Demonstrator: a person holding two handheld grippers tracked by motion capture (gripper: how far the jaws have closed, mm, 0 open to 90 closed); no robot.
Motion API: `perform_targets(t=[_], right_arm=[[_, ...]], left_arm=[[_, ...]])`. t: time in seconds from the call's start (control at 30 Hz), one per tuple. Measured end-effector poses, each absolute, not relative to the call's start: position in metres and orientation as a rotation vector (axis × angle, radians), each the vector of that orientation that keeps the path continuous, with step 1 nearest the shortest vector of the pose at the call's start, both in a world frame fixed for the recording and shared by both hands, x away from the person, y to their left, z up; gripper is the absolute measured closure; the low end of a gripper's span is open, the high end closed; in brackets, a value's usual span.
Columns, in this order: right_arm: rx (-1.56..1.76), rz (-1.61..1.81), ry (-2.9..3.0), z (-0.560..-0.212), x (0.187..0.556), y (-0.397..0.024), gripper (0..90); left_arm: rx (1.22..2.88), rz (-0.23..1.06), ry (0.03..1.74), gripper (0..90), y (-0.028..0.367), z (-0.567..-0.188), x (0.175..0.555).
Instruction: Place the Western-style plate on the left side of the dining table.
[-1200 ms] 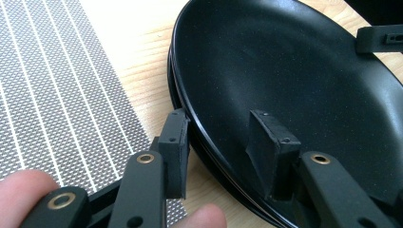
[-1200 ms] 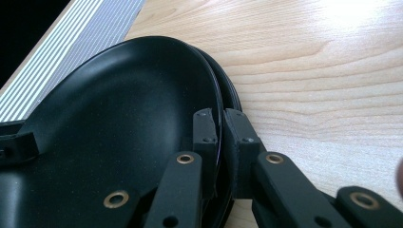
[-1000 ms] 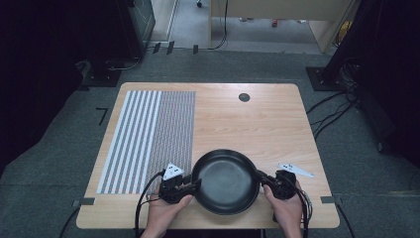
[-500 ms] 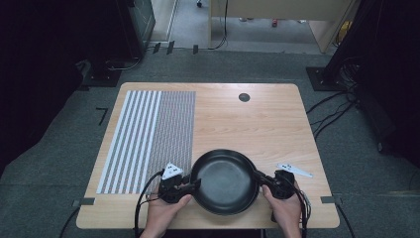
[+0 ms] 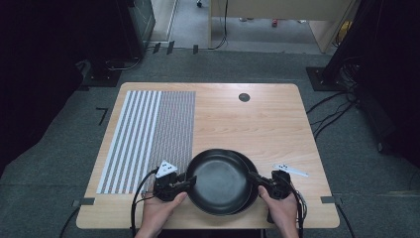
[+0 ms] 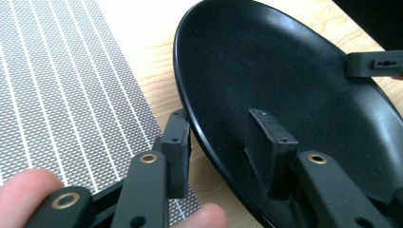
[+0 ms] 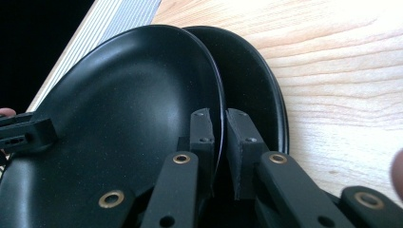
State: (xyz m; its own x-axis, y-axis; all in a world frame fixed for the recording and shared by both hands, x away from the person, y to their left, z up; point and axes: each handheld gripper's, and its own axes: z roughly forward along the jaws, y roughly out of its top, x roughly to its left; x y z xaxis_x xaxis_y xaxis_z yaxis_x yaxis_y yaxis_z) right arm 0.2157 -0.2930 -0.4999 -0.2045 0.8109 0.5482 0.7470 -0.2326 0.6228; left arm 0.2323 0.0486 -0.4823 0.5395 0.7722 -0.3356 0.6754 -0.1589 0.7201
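Clamping the top plate, the right gripper hides the lower plate; left gripper straddles its rim, closing.

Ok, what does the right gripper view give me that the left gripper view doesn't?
Right gripper view: a second black plate under the top plate, offset toward the bare wood, and the right gripper shut on the top plate's rim. Left gripper view: the left gripper, jaws astride that rim, just closing further, a gap left between them. Shared: the top plate, the striped mat, the wooden table, and the opposite gripper's jaw at the far rim.
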Motion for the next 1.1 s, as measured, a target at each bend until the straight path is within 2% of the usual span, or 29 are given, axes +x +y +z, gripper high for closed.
perform_targets(t=[0.6,1.1], right_arm=[[1.945,1.459,1.903,-0.502,0.216,-0.29,81.5],[1.957,1.478,1.864,-0.508,0.216,-0.287,78.7]], left_arm=[[1.866,0.102,1.189,68.4,0.061,-0.477,0.233],[1.883,0.079,1.17,68.0,0.061,-0.481,0.234]])
